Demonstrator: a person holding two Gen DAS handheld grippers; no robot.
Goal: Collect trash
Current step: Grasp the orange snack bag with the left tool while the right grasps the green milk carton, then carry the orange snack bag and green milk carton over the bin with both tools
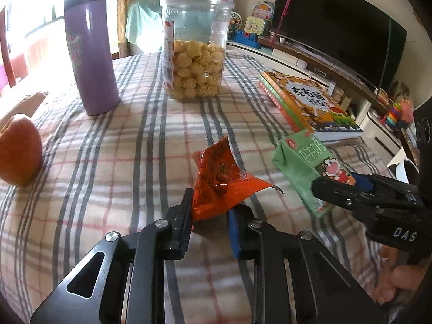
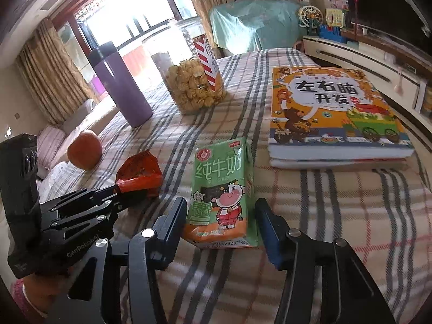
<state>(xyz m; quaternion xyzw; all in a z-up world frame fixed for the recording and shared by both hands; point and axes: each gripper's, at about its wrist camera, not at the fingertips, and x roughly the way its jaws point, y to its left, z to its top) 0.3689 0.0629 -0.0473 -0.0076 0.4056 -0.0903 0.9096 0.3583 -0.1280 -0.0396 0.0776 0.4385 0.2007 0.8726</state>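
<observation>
My left wrist camera sat low over the bench [image 1: 129,148], looking forward along its fingers, close on the wrapper [image 1: 218,183]. My right wrist camera looked the same way from just beside it, close on the carton [image 2: 224,189]. Both views shared the wrapper, carton, bottle [image 1: 90,51], jar [image 1: 194,48] and book [image 2: 334,110], and each caught the other hand-held gripper at its edge.
</observation>
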